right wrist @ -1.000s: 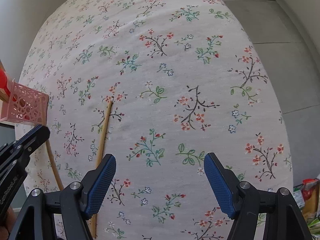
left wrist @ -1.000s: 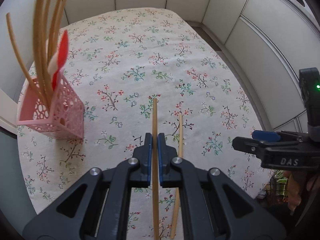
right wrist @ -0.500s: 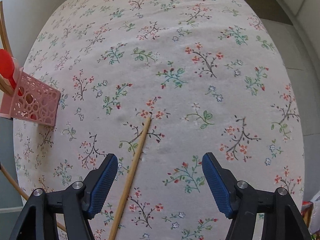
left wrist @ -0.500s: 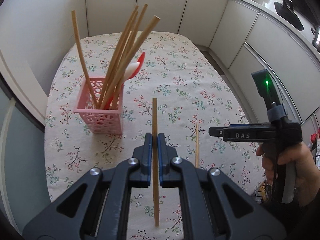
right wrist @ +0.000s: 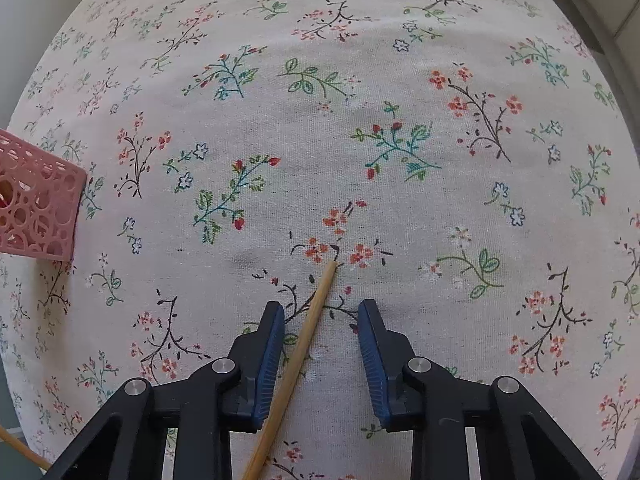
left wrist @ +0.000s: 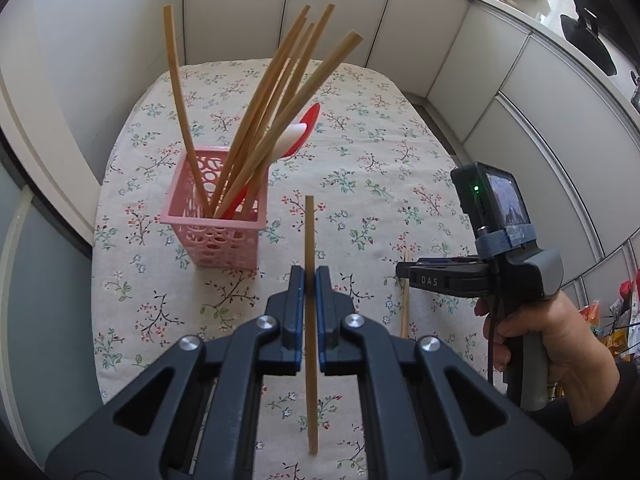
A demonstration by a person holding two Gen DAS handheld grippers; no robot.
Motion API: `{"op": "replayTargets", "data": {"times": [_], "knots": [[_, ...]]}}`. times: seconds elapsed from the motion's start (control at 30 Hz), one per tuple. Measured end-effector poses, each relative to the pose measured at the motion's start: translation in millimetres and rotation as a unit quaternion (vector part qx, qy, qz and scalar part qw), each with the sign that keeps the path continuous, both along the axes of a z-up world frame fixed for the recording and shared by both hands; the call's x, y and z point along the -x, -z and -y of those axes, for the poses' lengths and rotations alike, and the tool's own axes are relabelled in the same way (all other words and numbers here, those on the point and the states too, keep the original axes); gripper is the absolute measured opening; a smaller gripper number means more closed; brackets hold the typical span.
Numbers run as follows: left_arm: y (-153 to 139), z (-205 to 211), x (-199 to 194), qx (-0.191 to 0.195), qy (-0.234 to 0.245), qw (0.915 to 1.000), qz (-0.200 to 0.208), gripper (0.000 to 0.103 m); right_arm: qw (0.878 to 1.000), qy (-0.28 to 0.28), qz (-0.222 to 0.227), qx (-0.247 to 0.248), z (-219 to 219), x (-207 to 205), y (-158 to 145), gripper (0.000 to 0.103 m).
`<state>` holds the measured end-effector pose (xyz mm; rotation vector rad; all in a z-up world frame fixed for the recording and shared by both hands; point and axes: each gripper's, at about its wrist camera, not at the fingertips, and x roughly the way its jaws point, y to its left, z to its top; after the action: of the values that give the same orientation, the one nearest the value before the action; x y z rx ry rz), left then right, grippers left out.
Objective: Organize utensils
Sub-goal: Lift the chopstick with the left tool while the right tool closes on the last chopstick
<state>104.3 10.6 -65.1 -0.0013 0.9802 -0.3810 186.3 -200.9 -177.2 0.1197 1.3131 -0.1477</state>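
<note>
My left gripper [left wrist: 308, 280] is shut on a wooden chopstick [left wrist: 310, 320] that runs lengthwise between its pads, held above the table. A pink perforated basket [left wrist: 218, 236] stands ahead and to the left, holding several chopsticks [left wrist: 256, 120] and a red-and-white spoon [left wrist: 296, 136]. My right gripper [right wrist: 322, 312] points down at the tablecloth, its jaws closing around a second chopstick [right wrist: 308, 328] that lies slanted on the cloth; the pads stand clear of it. That right gripper [left wrist: 404, 276] also shows at the right of the left wrist view, over the lying chopstick [left wrist: 405, 312].
The floral tablecloth [right wrist: 360, 120] covers the table. A corner of the pink basket [right wrist: 40, 208] sits at the left of the right wrist view. White cabinet panels [left wrist: 540, 120] ring the table at the back and right. A hand [left wrist: 560, 340] holds the right gripper's handle.
The left gripper rose and pulled back with its chopstick, bringing the basket into fuller view. The right gripper sank over the lying chopstick, centred on it, and narrowed its jaws.
</note>
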Motion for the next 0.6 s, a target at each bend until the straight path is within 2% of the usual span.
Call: {"op": "replayTargets", "data": {"times": [0.1,0.33,0.6], "knots": [[1,0,-1,-0.003,-0.002,1.0000,0.000,0.006,0.999,-0.015,0.005,0.030,-8,-1,1,0.012],[1,-2,1,-0.010,-0.009,0.9999,0.005,0.006,1.000,-0.013,0.007,0.008,-9,-1,0,0.005],[-4,-9,2,-0.010,-0.019,0.9997,0.013,0.006,0.999,-0.025,0.042,-0.008,-7,19,-30,0.004]]}}
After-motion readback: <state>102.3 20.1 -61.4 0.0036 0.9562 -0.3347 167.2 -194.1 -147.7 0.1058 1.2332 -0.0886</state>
